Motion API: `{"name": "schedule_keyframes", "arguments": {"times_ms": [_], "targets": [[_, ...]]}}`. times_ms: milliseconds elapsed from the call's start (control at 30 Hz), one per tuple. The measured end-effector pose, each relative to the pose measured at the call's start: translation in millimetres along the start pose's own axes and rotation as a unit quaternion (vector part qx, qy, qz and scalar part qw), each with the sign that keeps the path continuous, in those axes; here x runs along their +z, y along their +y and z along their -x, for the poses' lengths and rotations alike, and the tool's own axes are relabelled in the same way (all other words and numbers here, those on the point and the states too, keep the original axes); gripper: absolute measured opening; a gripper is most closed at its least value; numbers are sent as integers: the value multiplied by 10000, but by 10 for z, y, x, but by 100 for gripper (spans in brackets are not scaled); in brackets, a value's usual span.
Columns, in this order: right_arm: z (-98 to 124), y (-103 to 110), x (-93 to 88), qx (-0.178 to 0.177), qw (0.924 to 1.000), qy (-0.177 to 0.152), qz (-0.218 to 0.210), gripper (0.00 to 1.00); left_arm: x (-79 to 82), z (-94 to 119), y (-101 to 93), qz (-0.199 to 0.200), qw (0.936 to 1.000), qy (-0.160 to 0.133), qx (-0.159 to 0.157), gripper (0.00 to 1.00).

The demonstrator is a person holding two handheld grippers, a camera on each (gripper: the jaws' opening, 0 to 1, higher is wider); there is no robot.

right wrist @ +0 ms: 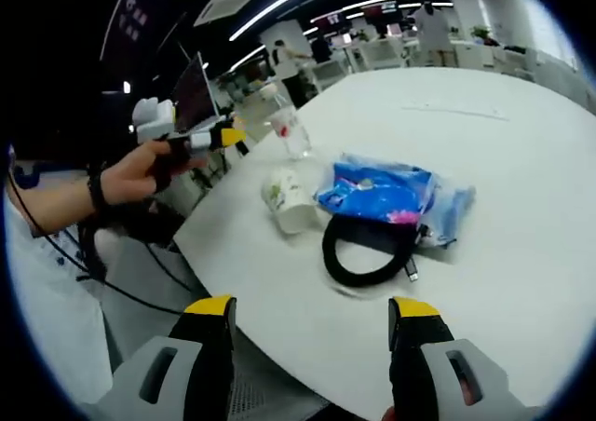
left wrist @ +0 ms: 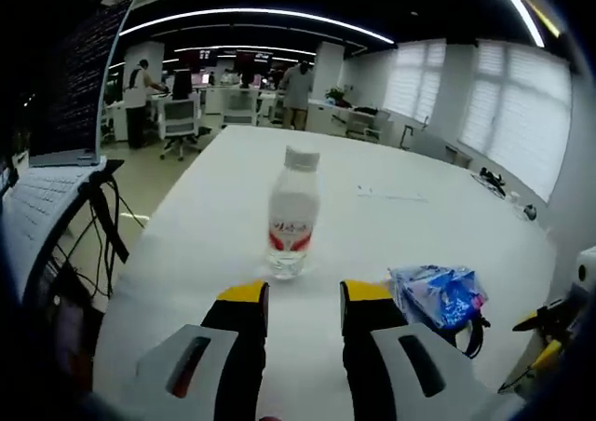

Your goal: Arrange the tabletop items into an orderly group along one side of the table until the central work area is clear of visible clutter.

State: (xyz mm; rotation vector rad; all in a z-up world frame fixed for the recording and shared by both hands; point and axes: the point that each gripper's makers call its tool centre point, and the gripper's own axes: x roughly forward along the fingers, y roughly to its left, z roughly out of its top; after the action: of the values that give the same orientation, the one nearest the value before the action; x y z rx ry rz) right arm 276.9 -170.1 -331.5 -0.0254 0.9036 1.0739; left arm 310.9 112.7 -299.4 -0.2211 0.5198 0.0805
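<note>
Bottle (left wrist: 292, 213) stands upright on the white tabletop (left wrist: 372, 235), just beyond the left claw (left wrist: 304, 295), whose jaws are spread and empty. The right claw (right wrist: 313, 317) is likewise open, near the black cable loop (right wrist: 365, 251), blue packet (right wrist: 391, 193) and tipped paper cup (right wrist: 289, 200). A good grasp would centre the jaws on the bottle's lower body, closing gently to avoid toppling it.

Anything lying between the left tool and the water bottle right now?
No. In the left gripper view the stretch of white table between the left tool and the upright water bottle is bare; the blue packet lies off to the side.
</note>
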Motion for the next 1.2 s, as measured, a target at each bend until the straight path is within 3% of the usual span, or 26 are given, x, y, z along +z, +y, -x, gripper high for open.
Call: {"name": "schedule_keyframes", "arguments": {"times_ms": [267, 433, 900, 1033, 1200], "targets": [[-265, 173, 210, 178, 9993, 69, 310, 67, -168, 138, -59, 80, 9998, 76, -167, 29], [-403, 258, 306, 268, 9994, 6, 237, 66, -293, 199, -128, 50, 9995, 120, -294, 29], [-679, 515, 425, 478, 9976, 144, 475, 65, -440, 343, -226, 31, 9986, 220, -479, 29], [-755, 513, 471, 503, 9971, 195, 540, 65, -468, 340, -170, 23, 9983, 234, -527, 29], [-837, 547, 500, 513, 9961, 280, 661, 65, -491, 419, -254, 45, 9977, 258, -627, 30]]}}
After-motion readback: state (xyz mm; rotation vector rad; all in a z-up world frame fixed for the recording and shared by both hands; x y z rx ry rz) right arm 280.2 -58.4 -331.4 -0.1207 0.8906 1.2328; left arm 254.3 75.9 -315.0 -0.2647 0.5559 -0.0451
